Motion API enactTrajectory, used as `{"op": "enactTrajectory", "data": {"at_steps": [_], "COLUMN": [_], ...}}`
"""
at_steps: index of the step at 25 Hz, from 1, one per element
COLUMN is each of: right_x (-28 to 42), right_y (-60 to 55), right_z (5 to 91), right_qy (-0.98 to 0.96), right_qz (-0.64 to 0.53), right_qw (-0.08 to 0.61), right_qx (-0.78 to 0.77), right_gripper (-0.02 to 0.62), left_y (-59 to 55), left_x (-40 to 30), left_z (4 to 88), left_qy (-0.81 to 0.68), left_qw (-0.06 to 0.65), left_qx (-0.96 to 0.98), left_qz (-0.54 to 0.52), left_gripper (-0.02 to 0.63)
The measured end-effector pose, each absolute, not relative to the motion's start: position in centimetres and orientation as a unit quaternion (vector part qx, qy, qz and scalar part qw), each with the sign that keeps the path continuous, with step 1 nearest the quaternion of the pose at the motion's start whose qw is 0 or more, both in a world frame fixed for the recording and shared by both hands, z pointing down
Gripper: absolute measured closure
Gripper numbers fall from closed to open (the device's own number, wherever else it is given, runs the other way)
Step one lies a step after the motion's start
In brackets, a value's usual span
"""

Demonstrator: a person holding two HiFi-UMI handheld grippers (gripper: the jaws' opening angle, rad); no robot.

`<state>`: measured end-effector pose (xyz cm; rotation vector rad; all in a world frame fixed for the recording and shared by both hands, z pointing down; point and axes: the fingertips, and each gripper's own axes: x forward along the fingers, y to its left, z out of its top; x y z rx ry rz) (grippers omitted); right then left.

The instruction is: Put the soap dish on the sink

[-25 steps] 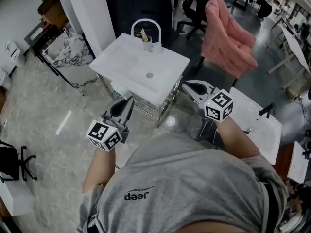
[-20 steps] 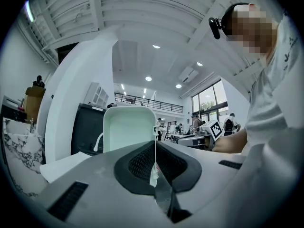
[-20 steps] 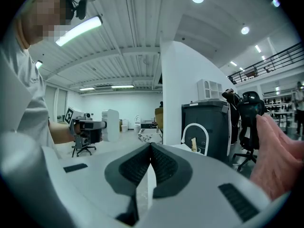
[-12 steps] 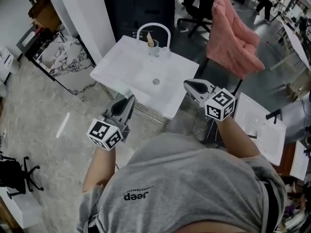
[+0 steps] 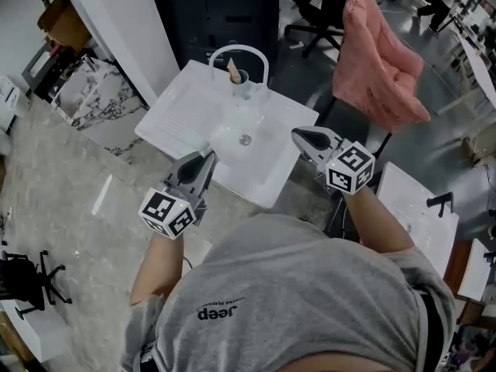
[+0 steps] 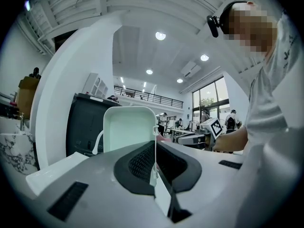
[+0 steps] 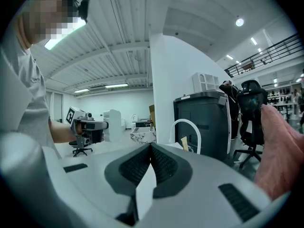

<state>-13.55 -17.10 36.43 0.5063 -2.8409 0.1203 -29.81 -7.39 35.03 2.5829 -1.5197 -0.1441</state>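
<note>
Upright, soap dish point(image 6: 129, 127) stands edgewise in left hand-held gripper point(image 6: 155, 148).

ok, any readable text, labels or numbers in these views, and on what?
"Jeep": on the person's grey shirt, upside down in the head view.
Small line beside it: too small to read.
Left gripper, right gripper: only square marker patterns, no letters.

Left gripper point(image 6: 154, 146): jaws pinched tight on the soap dish's side rim.
Soap dish point(image 6: 128, 127): pale, standing upright on edge, hollow side facing the camera.
Right gripper point(image 6: 183, 139): off to the right, level, marker cube on it, held in a bare-armed hand.
Behind: dark cabinet point(image 6: 83, 125), white pillar point(image 6: 66, 89).
Sink point(image 6: 52, 172): white corner at lower left.
</note>
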Motion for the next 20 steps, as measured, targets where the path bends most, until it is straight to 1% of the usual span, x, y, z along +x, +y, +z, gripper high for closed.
{"op": "enactTrajectory", "data": {"at_steps": [5, 10, 20], "right_x": [-11.9, -10.5, -11.7], "right_y": [-23.4, -27.8, -29.9], "right_z": [37.0, 38.5, 39.9], "right_qy": [-0.984, -0.987, -0.986], "right_qz": [0.027, 0.015, 0.039], "right_qw": [0.120, 0.135, 0.121], "right_qx": [0.131, 0.086, 0.109], "right_gripper": [0.537, 0.537, 0.537], "left_y": [-13.6, -17.3, -19.5], "left_x": [-27.3, -24.9, -27.3], "left_z": [35.5, 37.4, 39.7], "left_qy": [-0.537, -0.568, -0.547], "left_qw": [0.067, 0.094, 0.095], "left_qx": [0.840, 0.816, 0.831], "left_qz": [-0.041, -0.043, 0.030], "left_gripper": [0.589, 0.589, 0.589]}}
